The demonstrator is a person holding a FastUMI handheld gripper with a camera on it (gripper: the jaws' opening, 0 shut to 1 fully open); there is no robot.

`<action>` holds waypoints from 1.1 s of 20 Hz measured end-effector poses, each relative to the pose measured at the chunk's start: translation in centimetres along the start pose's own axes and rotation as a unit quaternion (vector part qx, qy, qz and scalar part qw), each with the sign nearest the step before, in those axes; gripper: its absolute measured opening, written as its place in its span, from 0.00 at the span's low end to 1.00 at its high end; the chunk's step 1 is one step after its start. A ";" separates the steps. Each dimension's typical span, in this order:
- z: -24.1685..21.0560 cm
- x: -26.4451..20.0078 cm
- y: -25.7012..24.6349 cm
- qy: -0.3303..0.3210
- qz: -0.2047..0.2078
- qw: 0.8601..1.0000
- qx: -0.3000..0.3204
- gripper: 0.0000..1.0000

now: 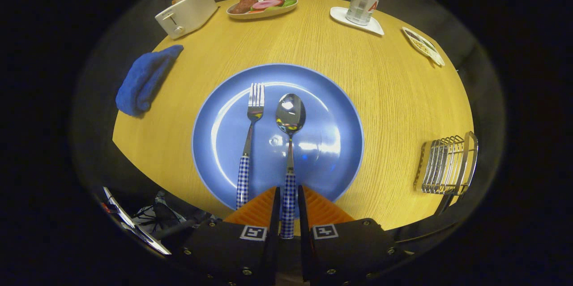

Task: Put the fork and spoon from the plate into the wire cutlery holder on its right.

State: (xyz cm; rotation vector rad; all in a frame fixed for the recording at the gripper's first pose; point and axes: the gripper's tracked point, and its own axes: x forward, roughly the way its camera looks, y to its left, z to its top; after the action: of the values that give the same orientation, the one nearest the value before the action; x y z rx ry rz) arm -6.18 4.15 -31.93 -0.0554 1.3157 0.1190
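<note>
A blue plate [331,111] lies in the middle of the round wooden table. On it lie a fork [249,138] and a spoon [290,120], side by side, both with blue-and-white checked handles pointing toward me. My gripper [288,207] sits at the plate's near rim with the spoon's checked handle between its orange fingers [259,210]. The fingers stand close on either side of the handle and appear to press on it. The fork lies just left of the fingers, untouched. The wire cutlery holder [447,163] stands to the right of the plate, near the table's edge.
A blue cloth [145,79] lies left of the plate. At the far side stand a white toaster [186,13], a dish of food [262,5], a can on a white coaster [363,2] and a small dish [423,45]. Cables lie below the table's near-left edge.
</note>
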 end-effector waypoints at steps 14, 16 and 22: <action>0.4 -1.3 -1.0 0.031 0.007 0.999 -0.044 0.09; 0.3 -3.0 -1.7 0.042 0.023 0.998 -0.039 0.09; -1.5 -7.7 -4.9 0.076 0.033 0.995 -0.059 0.09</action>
State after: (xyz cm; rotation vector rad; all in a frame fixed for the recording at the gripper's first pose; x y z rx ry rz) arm -8.98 -1.28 -25.05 -0.1225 1.4626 0.2524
